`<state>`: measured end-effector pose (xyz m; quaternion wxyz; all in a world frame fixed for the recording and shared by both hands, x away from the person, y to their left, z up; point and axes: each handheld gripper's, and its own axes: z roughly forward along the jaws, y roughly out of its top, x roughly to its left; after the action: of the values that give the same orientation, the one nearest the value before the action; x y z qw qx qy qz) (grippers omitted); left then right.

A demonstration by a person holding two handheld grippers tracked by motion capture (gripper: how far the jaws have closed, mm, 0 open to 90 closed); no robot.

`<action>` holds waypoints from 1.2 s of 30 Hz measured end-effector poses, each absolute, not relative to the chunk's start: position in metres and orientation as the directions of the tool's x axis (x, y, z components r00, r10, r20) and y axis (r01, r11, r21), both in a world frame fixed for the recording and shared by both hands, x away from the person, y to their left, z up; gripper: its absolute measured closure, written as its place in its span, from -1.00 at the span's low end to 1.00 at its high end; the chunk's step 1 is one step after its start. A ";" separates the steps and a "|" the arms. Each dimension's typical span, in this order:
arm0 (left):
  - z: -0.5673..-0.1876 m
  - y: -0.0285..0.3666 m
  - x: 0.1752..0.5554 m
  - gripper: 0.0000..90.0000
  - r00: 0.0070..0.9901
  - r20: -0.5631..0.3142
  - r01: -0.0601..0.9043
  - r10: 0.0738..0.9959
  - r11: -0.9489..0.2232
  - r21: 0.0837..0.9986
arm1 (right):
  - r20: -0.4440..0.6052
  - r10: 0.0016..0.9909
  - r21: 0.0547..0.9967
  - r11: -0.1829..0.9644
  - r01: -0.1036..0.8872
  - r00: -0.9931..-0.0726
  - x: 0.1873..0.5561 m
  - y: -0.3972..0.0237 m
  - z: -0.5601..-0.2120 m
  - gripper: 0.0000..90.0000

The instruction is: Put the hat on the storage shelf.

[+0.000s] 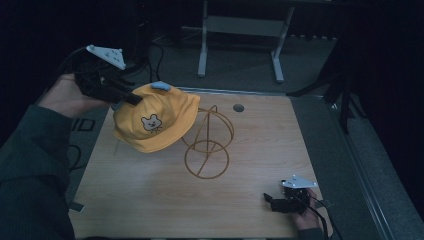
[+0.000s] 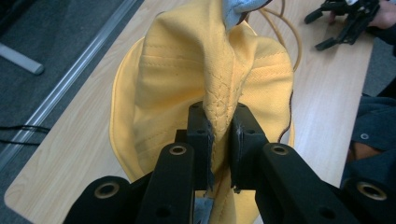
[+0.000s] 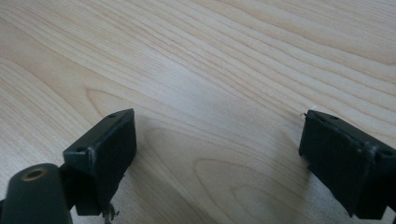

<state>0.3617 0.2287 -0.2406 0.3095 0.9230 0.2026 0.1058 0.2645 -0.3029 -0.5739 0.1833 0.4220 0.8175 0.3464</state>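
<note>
A yellow hat (image 1: 152,118) with a small bear face and a pale blue ear hangs above the left part of the wooden table (image 1: 150,200). My left gripper (image 1: 134,98) is shut on a fold of the hat's cloth (image 2: 219,112), holding it up in the air. Just right of the hat stands a yellow wire stand (image 1: 207,142) made of hoops. My right gripper (image 1: 270,201) rests low over the table's front right corner, wide open with bare wood (image 3: 219,116) between its jaws. The right gripper (image 2: 348,23) also appears far off in the left gripper view.
A round grey cable hole (image 1: 238,107) sits near the table's far edge. Beyond the table are white desk legs (image 1: 202,45) on grey floor. A metal rail (image 1: 360,165) runs along the right side.
</note>
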 end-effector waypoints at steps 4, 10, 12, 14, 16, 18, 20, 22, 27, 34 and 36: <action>-0.239 0.226 0.363 0.79 0.900 0.068 0.305 0.431 -0.732 0.609 | -0.008 0.817 0.721 0.405 0.563 -0.577 0.264 -0.303 -0.574 -0.76; -0.233 0.216 0.371 0.79 0.909 0.062 0.293 0.413 -0.738 0.608 | -0.008 0.816 0.721 0.405 0.562 -0.577 0.265 -0.303 -0.574 -0.76; -0.231 0.212 0.373 0.78 0.910 0.063 0.291 0.409 -0.740 0.607 | -0.008 0.816 0.721 0.405 0.562 -0.577 0.265 -0.303 -0.574 -0.76; -0.230 0.207 0.375 0.78 0.911 0.065 0.290 0.407 -0.746 0.599 | -0.007 0.817 0.720 0.404 0.564 -0.577 0.264 -0.303 -0.574 -0.76; -0.229 0.203 0.377 0.78 0.913 0.067 0.289 0.404 -0.752 0.592 | -0.006 0.817 0.720 0.404 0.565 -0.576 0.264 -0.303 -0.574 -0.75; -0.229 0.200 0.378 0.78 0.913 0.069 0.291 0.403 -0.758 0.584 | -0.007 0.817 0.720 0.404 0.564 -0.577 0.264 -0.303 -0.574 -0.75; -0.228 0.198 0.380 0.78 0.911 0.066 0.296 0.407 -0.755 0.585 | -0.008 0.817 0.720 0.405 0.563 -0.577 0.264 -0.303 -0.574 -0.75; -0.228 0.198 0.380 0.78 0.911 0.066 0.295 0.407 -0.755 0.585 | -0.008 0.817 0.720 0.405 0.563 -0.577 0.264 -0.303 -0.574 -0.76; -0.221 0.194 0.381 0.78 0.913 0.069 0.291 0.403 -0.760 0.581 | -0.009 0.816 0.721 0.406 0.562 -0.578 0.265 -0.303 -0.574 -0.76; -0.215 0.189 0.382 0.78 0.909 0.078 0.290 0.409 -0.756 0.587 | -0.010 0.816 0.721 0.406 0.561 -0.578 0.265 -0.303 -0.574 -0.75; -0.215 0.188 0.382 0.78 0.910 0.077 0.289 0.407 -0.757 0.586 | -0.010 0.816 0.721 0.406 0.561 -0.578 0.265 -0.303 -0.574 -0.76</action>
<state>0.3819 0.1876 -0.2148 0.2942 0.9319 0.1869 0.1005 0.2646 -0.3031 -0.5740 0.1840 0.4207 0.8181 0.3462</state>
